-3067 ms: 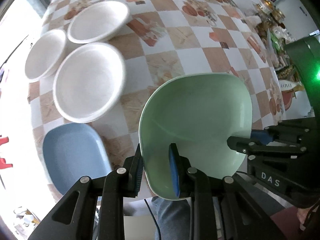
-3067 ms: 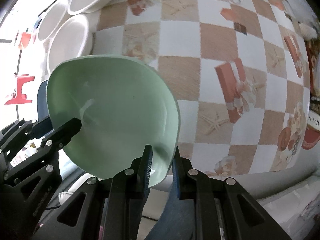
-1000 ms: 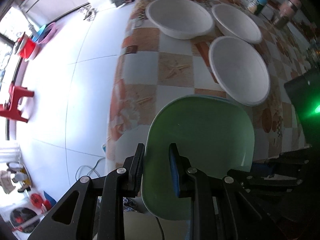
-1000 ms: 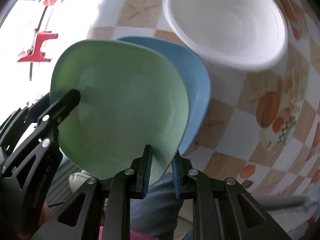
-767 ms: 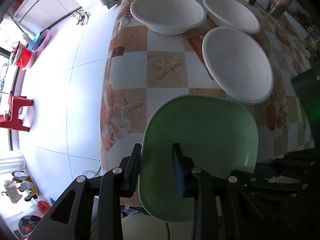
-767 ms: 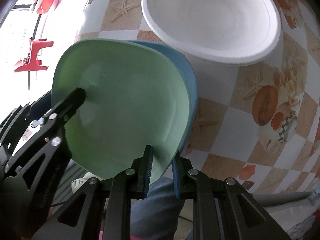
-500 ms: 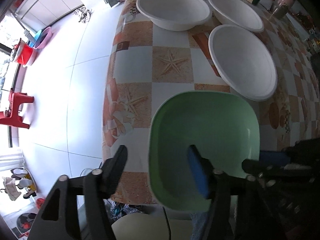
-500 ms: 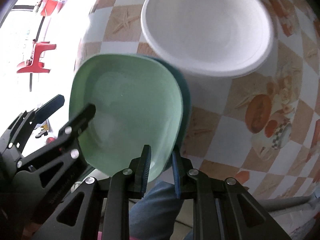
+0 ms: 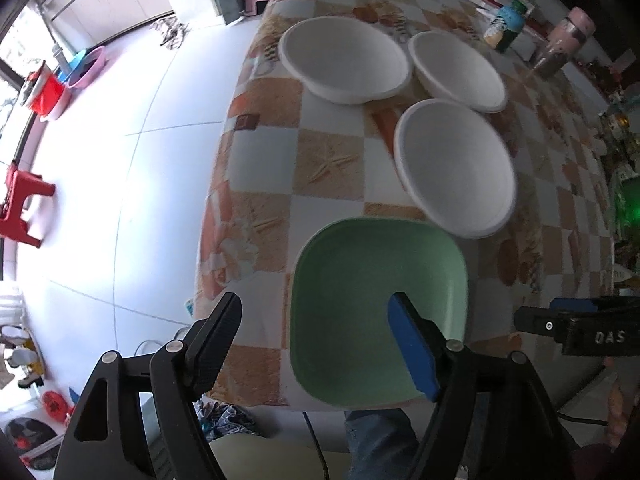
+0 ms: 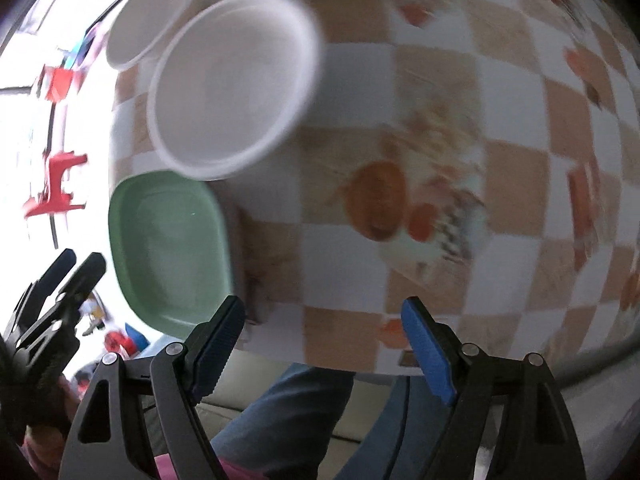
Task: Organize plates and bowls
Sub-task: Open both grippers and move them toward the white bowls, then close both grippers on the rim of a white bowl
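Resting at the bench's (image 9: 332, 168) near edge, the smooth, rounded-square green plate (image 9: 360, 280) straddles the opening left hand-held gripper's (image 9: 316, 336) wide jaws, untouched.

Daylight floods in from your left, washing the floor (image 9: 100, 168) to near white in the left wrist view, with glare hiding its tile lines. That view is fairly sharp; only the nearest white bowl (image 9: 454, 174) smears slightly at its rim. Your right wrist view is heavily motion-blurred: the tabletop (image 10: 440, 160) pattern and the bowls streak. Both pictures bend strongly at the edges and darken to black corners. Shadows under the dishes are soft.
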A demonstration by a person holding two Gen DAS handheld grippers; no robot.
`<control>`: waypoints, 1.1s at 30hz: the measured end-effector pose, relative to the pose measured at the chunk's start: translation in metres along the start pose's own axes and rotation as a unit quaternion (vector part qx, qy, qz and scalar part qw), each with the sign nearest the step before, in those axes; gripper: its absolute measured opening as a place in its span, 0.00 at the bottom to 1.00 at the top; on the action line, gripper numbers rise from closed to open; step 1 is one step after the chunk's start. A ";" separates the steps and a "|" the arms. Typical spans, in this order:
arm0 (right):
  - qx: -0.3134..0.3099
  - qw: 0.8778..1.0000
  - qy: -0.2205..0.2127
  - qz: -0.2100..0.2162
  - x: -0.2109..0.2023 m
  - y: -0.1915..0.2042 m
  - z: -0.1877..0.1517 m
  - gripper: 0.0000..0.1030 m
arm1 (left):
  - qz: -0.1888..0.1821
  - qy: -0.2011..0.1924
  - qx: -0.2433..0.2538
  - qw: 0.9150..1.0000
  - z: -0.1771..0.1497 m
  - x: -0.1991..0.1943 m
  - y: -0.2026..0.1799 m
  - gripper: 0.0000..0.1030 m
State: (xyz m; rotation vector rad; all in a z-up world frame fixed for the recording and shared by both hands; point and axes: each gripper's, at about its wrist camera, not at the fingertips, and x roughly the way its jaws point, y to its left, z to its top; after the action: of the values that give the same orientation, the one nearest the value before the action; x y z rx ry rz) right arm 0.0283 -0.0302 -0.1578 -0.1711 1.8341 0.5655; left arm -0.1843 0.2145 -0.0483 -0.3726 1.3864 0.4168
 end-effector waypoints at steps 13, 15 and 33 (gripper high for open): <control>0.036 0.999 -0.027 0.003 -0.021 -0.031 0.017 0.79 | 0.004 0.021 0.037 0.999 0.049 0.015 -0.051 0.77; 0.026 0.999 -0.030 -0.001 -0.022 -0.028 0.029 0.79 | 0.018 0.021 0.037 0.999 0.056 0.018 -0.056 0.77; -0.057 0.998 -0.009 -0.026 0.006 0.025 0.126 0.79 | 0.051 0.069 -0.018 0.996 0.116 0.079 -0.058 0.76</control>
State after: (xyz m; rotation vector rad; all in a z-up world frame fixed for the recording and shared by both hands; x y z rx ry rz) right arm 0.1243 0.0505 -0.1855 -0.2886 1.7756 0.6322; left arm -0.0456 0.2260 -0.1089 -0.3666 1.5380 0.5085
